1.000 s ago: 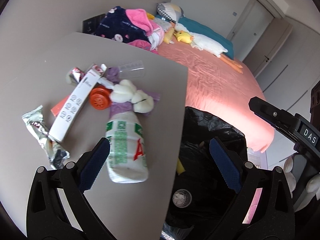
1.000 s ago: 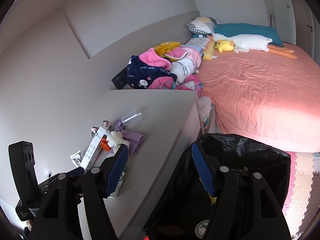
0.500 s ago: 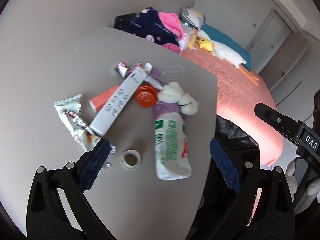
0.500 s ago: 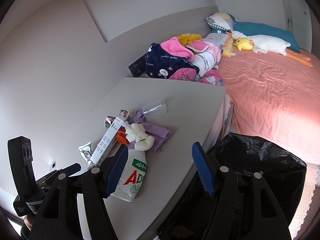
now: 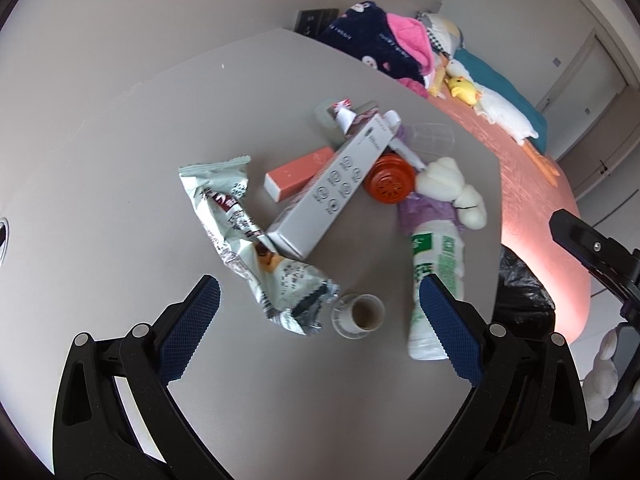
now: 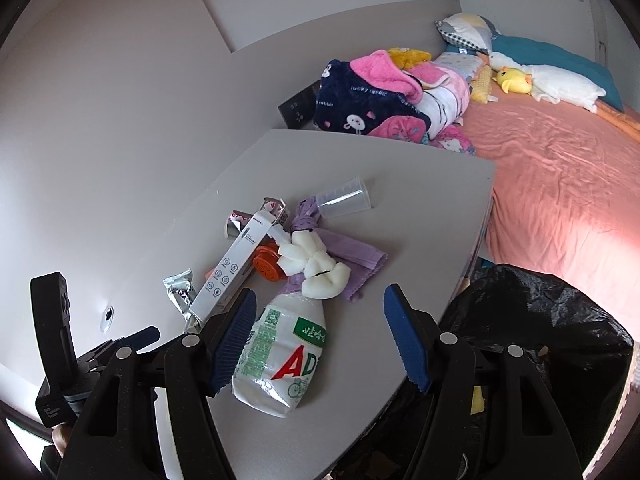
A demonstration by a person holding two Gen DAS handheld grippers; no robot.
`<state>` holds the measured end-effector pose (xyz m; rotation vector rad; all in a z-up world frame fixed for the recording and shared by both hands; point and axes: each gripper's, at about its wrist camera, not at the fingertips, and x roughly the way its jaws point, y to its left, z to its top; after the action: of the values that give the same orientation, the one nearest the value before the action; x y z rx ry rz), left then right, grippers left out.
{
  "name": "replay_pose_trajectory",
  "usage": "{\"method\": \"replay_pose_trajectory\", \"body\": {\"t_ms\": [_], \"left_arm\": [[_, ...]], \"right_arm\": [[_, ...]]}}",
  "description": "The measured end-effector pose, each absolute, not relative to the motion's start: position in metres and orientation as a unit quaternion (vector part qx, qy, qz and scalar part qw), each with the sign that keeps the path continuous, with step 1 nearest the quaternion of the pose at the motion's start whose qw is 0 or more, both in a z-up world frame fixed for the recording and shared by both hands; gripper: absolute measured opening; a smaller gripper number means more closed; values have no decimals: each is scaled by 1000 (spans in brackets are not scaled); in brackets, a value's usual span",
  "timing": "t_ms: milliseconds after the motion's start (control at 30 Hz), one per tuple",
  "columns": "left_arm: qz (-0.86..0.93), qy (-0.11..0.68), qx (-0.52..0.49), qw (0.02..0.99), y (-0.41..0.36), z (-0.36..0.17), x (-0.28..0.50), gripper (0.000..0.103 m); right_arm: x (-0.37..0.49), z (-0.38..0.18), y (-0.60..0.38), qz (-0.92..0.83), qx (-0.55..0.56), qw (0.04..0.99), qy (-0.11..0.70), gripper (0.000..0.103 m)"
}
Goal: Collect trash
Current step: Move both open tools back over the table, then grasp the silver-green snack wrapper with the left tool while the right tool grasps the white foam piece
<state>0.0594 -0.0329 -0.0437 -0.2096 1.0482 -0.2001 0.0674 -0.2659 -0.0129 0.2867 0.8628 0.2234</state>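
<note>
Looking down along two pairs of black tongs with blue pads, both views take in a grey table (image 5: 120, 160) strewn with trash beside a bed with a pink sheet (image 6: 560, 184). The left gripper (image 5: 320, 320) hangs over the table with its jaws spread wide and nothing between the pads; below the gap lie a crumpled silver snack wrapper (image 5: 240, 236) and, just beside it, a small white cap (image 5: 358, 312) with its open side up. The right gripper (image 6: 320, 332) is likewise spread wide and holds nothing, and a squashed white plastic bottle (image 6: 280, 356) with green and red print lies on the table in the gap. Further up the table sit a long white carton (image 5: 336, 188), an orange round lid (image 5: 390, 178), a white soft lump (image 6: 316, 260) on a purple cloth (image 6: 360, 256), and a clear plastic cup (image 6: 344, 200) on its side. A bin lined with a black bag (image 6: 540, 320) stands at the table's edge, near the bed.
</note>
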Motion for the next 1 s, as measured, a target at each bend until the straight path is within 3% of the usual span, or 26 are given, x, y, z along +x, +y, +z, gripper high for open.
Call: {"method": "replay_pose_trajectory", "body": {"t_ms": [433, 767, 1000], "left_arm": [[-54, 528, -94, 842, -18, -70, 78, 96], [-29, 539, -87, 837, -4, -77, 76, 76], [-13, 521, -77, 850, 1, -74, 74, 74]], "right_arm": [[102, -30, -239, 121, 97, 888, 433, 67], [130, -51, -222, 135, 40, 882, 450, 66], [144, -60, -218, 148, 28, 875, 461, 47]]}}
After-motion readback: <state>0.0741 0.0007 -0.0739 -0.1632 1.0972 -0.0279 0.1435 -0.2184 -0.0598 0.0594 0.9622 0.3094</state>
